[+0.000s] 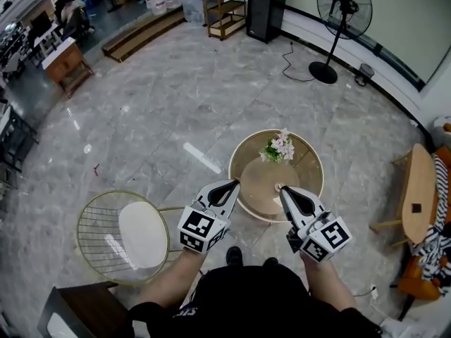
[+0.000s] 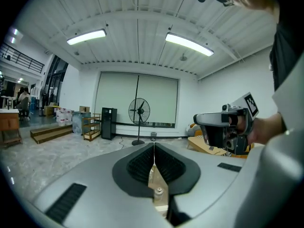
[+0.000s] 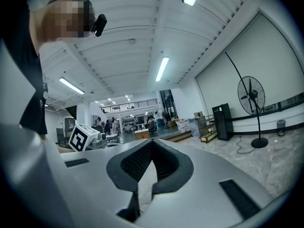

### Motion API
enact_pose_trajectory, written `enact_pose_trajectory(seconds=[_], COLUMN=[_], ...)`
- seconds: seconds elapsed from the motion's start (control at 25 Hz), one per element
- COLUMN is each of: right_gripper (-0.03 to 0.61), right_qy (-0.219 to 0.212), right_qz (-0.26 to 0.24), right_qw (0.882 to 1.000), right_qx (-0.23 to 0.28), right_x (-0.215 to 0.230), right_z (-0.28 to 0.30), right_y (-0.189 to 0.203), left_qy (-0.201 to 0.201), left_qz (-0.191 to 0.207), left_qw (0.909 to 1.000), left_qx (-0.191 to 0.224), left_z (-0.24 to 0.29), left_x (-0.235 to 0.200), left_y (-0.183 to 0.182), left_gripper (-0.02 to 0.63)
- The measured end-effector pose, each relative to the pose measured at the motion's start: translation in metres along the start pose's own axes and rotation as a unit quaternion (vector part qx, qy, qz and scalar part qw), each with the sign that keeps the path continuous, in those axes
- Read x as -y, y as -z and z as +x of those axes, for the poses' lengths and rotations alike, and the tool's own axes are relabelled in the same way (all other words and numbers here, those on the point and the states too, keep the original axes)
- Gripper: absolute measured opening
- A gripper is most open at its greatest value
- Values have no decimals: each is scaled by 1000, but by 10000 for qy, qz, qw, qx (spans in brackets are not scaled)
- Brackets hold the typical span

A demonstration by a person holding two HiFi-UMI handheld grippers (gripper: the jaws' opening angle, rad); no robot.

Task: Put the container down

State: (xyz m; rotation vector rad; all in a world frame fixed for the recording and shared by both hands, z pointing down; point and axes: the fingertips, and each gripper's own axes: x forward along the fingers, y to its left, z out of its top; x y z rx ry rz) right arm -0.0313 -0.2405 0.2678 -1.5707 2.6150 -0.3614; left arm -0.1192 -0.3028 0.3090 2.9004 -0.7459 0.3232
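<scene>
I hold both grippers level over the floor, pointing at a round glass-topped table (image 1: 304, 159) with a gold rim. A small bunch of pink and white flowers (image 1: 278, 148) stands on its far side. My left gripper (image 1: 235, 183) is shut with nothing between its jaws, its tip just short of the table's left rim; the left gripper view shows its jaws (image 2: 154, 148) meeting. My right gripper (image 1: 283, 190) is shut and holds nothing, its tip over the table's near part. In the right gripper view its jaws (image 3: 151, 144) touch at the tip. No container shows in either grip.
A gold wire chair (image 1: 95, 220) with a white cushion stands at my left. A dark cabinet corner (image 1: 74, 308) is at the bottom left. A wooden side table (image 1: 417, 189) with striped cloth is at the right. A standing fan (image 1: 343, 9) and a shelf (image 1: 227, 9) stand far back.
</scene>
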Motion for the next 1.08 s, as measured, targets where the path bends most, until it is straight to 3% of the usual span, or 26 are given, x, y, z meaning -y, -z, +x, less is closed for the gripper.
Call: enact_pose_trajectory(seconds=[0.4, 0.6, 0.72, 0.88, 1.08], right_gripper=[12, 12, 12, 12, 11], right_qy=[248, 373, 286, -5, 139], right_qz=[-228, -99, 95, -157, -262], right_qw=[9994, 9992, 9994, 9997, 9995], right_qx=[-41, -71, -146, -181, -44], right_x=[8, 23, 29, 14, 17], right_z=[-86, -123, -128, -119, -131], right_y=[2, 0, 4, -1, -1], left_qy=[-92, -113, -247, -307, -101], left_qz=[115, 131, 140, 196, 90], left_qw=[9998, 9998, 9996, 9993, 9998], left_qx=[143, 140, 86, -28, 159], left_z=[-12, -10, -22, -25, 0], left_x=[53, 81, 96, 99, 98], left_y=[-25, -30, -25, -15, -25], left_gripper=[20, 20, 20, 20, 20])
